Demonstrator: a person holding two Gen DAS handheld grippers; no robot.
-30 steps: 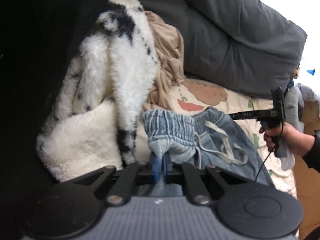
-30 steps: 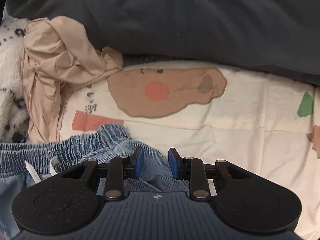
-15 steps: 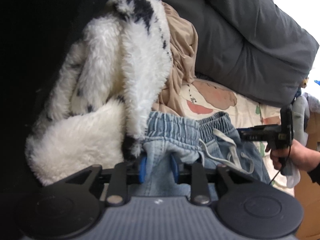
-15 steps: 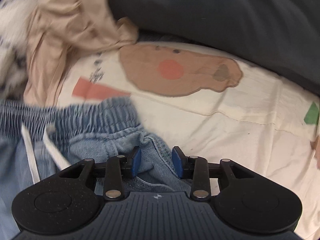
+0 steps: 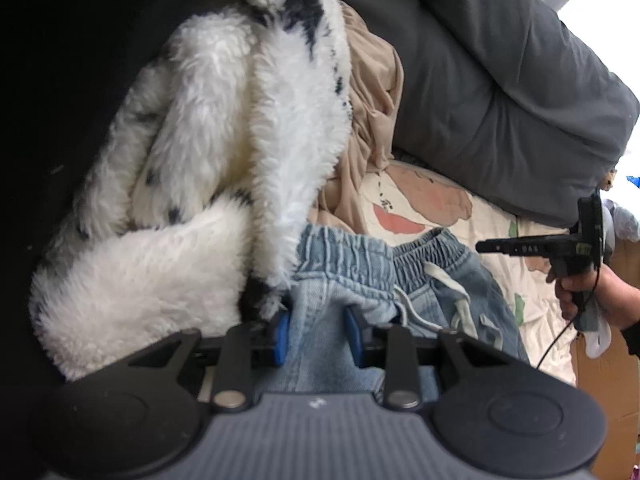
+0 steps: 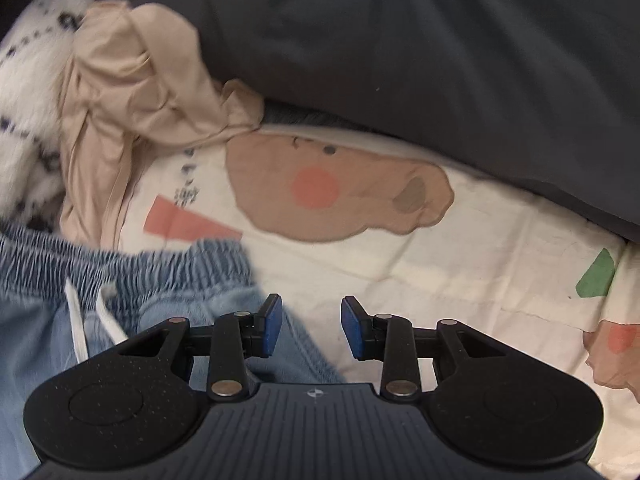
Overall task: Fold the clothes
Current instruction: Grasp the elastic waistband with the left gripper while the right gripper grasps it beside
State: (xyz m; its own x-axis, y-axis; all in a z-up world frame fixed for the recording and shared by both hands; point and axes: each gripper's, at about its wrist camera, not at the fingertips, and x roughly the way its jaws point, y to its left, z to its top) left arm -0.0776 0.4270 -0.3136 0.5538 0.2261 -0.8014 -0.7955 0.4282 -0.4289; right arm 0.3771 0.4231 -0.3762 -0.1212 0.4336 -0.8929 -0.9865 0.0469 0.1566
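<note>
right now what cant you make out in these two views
- Left wrist view: lower part of the denim shorts, hidden behind the left gripper body.
- Right wrist view: fluffy spotted garment blurred and cut by the left edge.
- Right wrist view: shorts' left side blurred, drawstring ends unclear.

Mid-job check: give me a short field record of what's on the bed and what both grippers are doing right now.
surface: printed cream bedsheet
garment in work: denim shorts, waistband up, white drawstring loose
left gripper: jaws apart, denim between them
right gripper: jaws apart, over the shorts' edge, holding nothing
beside shorts: fluffy white and black garment; crumpled beige garment
behind: dark grey pillow
</note>
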